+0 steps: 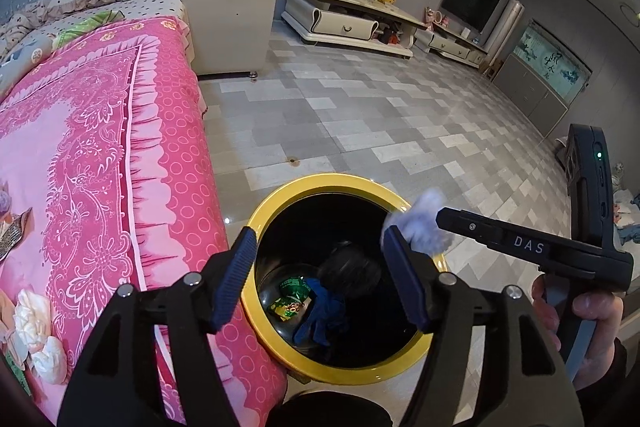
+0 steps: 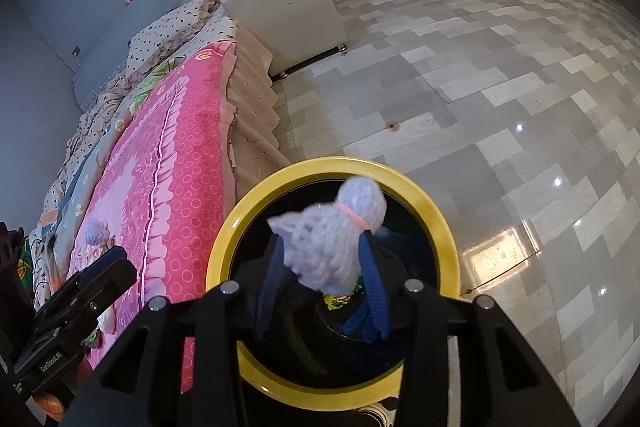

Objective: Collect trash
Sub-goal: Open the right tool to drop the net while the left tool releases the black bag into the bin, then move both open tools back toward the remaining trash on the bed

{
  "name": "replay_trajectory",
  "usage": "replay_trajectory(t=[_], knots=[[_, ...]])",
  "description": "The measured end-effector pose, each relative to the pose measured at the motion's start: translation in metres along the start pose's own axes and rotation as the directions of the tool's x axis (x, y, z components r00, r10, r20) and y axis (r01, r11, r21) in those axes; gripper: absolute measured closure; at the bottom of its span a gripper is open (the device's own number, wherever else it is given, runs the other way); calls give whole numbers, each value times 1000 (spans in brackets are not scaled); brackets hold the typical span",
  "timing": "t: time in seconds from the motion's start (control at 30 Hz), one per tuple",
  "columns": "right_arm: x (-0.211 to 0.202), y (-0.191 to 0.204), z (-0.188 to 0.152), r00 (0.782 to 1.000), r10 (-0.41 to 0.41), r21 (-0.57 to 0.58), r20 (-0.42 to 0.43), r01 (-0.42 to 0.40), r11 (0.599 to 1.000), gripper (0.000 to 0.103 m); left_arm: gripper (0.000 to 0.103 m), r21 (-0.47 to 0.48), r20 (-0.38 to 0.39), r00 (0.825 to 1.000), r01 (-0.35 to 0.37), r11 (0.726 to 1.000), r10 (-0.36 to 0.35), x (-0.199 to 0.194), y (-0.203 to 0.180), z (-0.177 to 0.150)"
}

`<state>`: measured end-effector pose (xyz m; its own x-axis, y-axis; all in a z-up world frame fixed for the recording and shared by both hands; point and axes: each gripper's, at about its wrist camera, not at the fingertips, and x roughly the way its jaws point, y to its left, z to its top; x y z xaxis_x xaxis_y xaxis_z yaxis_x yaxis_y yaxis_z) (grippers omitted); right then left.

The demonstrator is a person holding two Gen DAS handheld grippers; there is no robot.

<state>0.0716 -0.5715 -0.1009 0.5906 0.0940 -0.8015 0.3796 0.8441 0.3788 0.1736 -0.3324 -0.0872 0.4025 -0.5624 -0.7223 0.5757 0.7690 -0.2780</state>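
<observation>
Above the yellow-rimmed bin, both grippers hover.
The left gripper has its jaws wide apart, empty; at 3 o'clock, the right gripper, marked "DAS", stands part open around a pale knitted bundle, blurred, over the bin's mouth.

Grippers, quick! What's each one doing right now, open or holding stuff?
Left gripper: open, nothing between its fingers, above the yellow-rimmed black trash bin.
Right gripper: fluffy pale lavender knitted bundle between its fingers over the bin; whether they press it cannot be told.
</observation>
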Motion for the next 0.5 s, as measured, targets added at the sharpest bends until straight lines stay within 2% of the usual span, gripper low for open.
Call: replay_trajectory(t=[0.13, 0.2, 0.37, 0.5], knots=[[-4, -5, -3, 1000, -8, 14, 4, 8, 1000, 60, 31, -11, 15, 1000, -10, 1000, 10, -9, 6, 0], [-6, -5, -5, 1000, -5, 21, 5, 5, 1000, 55, 25, -21, 27, 999, -20, 1000, 20, -15, 10, 0], [-12, 3, -9, 1000, 2, 2, 10, -2, 1000, 54, 17, -46, 52, 997, -59, 997, 61, -30, 27, 0], [-18, 17, -10, 1000, 22, -25, 14, -21, 999, 48, 15, -64, 69, 993, -88, 994, 93, -45, 43, 2]])
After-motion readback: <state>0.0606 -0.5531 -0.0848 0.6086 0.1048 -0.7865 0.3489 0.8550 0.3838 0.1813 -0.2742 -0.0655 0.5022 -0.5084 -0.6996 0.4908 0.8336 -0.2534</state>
